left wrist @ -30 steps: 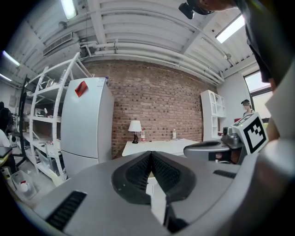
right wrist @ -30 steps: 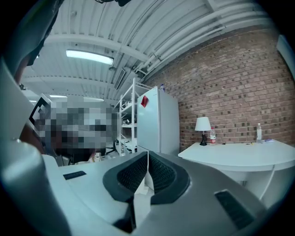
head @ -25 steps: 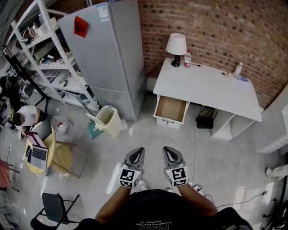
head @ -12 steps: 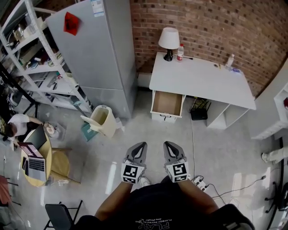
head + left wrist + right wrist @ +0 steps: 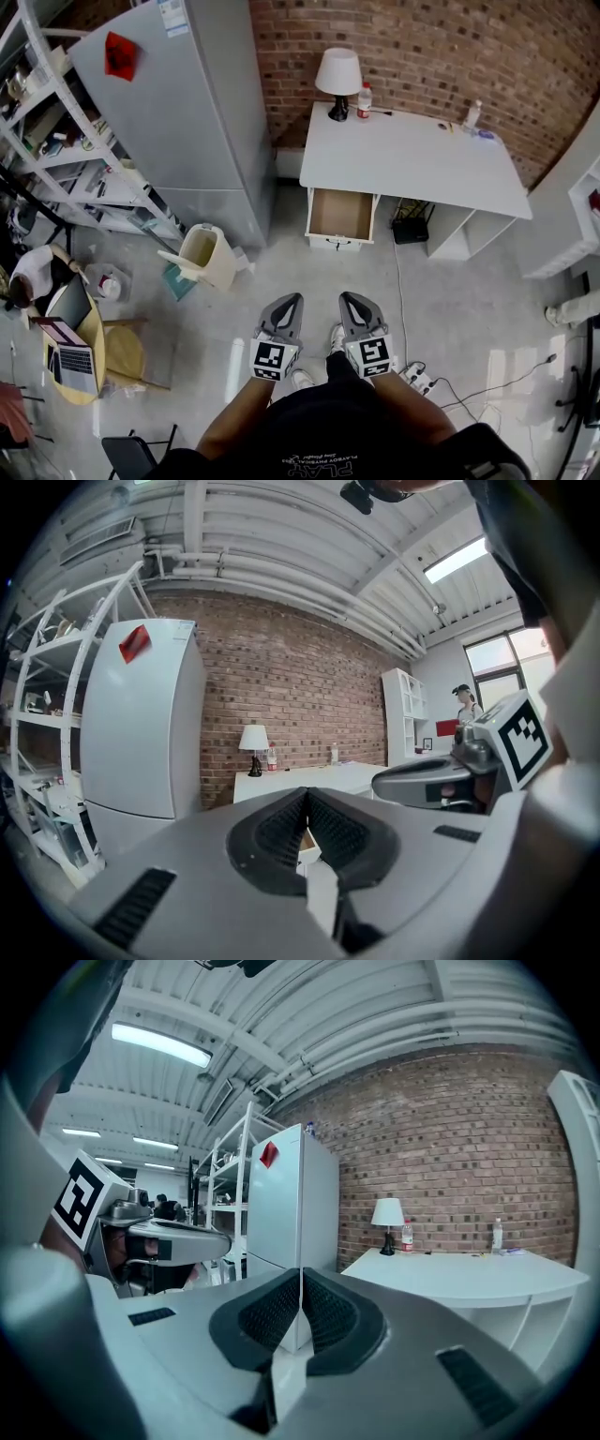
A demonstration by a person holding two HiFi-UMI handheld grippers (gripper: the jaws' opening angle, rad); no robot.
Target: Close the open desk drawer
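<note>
The white desk (image 5: 403,159) stands against the brick wall, well ahead of me. Its left drawer (image 5: 340,214) is pulled out, with a bare brown inside and a white front (image 5: 336,243). My left gripper (image 5: 292,301) and right gripper (image 5: 351,299) are held side by side over the floor, far short of the drawer and pointing toward it. Both are shut with nothing in them. The left gripper (image 5: 306,794) view has the desk (image 5: 309,778) straight ahead beyond its closed pads. From the right gripper (image 5: 300,1272), the desk (image 5: 459,1269) lies to the right.
A lamp (image 5: 338,73) and a bottle (image 5: 365,98) stand at the desk's back left corner. A grey fridge (image 5: 178,112) is left of the desk, with a cream bin (image 5: 202,255) in front of it. A power strip (image 5: 418,381) and cable lie on the floor at my right.
The desk and open drawer have slid left and up in the head view as I walk across the floor. Both grippers stay shut and side by side.
</note>
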